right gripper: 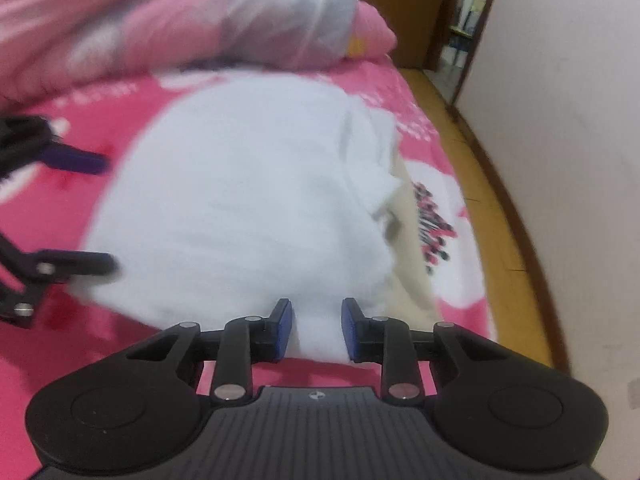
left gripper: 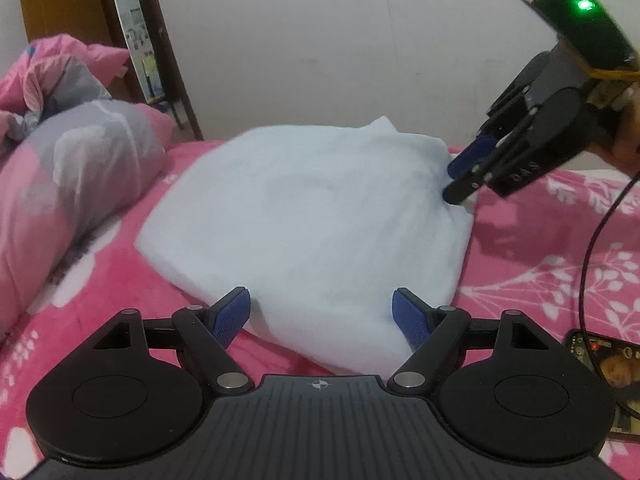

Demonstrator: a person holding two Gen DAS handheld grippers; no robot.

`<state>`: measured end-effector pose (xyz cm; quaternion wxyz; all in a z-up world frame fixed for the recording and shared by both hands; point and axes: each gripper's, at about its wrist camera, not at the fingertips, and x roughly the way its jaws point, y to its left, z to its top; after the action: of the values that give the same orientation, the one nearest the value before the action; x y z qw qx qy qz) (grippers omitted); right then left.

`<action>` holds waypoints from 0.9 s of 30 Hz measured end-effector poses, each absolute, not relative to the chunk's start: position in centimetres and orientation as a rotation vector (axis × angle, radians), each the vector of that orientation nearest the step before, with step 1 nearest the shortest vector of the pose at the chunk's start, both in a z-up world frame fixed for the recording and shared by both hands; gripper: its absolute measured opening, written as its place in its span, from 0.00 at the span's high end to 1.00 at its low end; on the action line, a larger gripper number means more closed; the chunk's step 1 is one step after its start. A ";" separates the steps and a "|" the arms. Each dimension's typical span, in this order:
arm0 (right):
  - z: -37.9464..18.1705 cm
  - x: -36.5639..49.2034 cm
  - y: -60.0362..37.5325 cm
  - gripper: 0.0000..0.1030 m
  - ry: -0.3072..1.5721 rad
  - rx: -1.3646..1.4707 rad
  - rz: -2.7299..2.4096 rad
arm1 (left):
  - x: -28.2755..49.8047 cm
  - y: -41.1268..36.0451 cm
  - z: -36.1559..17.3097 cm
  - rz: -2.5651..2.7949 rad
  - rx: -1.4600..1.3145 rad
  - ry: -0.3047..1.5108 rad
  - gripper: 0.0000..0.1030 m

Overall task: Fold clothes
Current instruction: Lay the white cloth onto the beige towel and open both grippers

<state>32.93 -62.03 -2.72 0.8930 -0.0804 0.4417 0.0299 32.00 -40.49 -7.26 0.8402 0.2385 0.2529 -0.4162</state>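
A white folded garment [left gripper: 304, 220] [right gripper: 248, 200] lies on the pink floral bed sheet [left gripper: 540, 264] [right gripper: 132, 112]. My left gripper [left gripper: 322, 318] [right gripper: 86, 212] stands open, its blue pads wide apart over the garment's near edge and pressing on nothing. My right gripper [right gripper: 316, 328] [left gripper: 460, 184] is at the garment's other edge. Its jaws stand narrow, with a bunch of the white cloth filling the gap between the pads. A cream cloth with a pink and black print [right gripper: 424, 232] pokes out from under the white garment.
A grey and pink pillow [left gripper: 80, 168] [right gripper: 240, 20] and a bundled quilt [left gripper: 48, 68] lie at the head of the bed. A phone [left gripper: 608, 364] with a black cable [left gripper: 592, 248] rests on the sheet. The wooden bed rim [right gripper: 492, 200] runs along the wall [right gripper: 568, 120].
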 end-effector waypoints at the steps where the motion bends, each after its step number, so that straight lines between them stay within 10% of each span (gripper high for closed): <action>1: -3.1 33.4 -62.4 0.76 0.920 -0.158 0.052 | 32.3 -40.5 -7.4 -0.876 0.491 0.541 0.22; 17: -3.8 32.9 -63.7 0.78 0.908 -0.086 -0.014 | 32.5 -39.7 -6.8 -0.881 0.492 0.583 0.13; 27: 7.6 20.0 -64.7 0.76 0.659 0.077 -0.024 | 27.4 -28.3 9.0 -0.762 0.321 0.510 0.06</action>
<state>20.04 -64.67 7.59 0.9454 0.0379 0.3234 -0.0120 27.41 -28.25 9.03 0.8843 0.1544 0.2453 -0.3660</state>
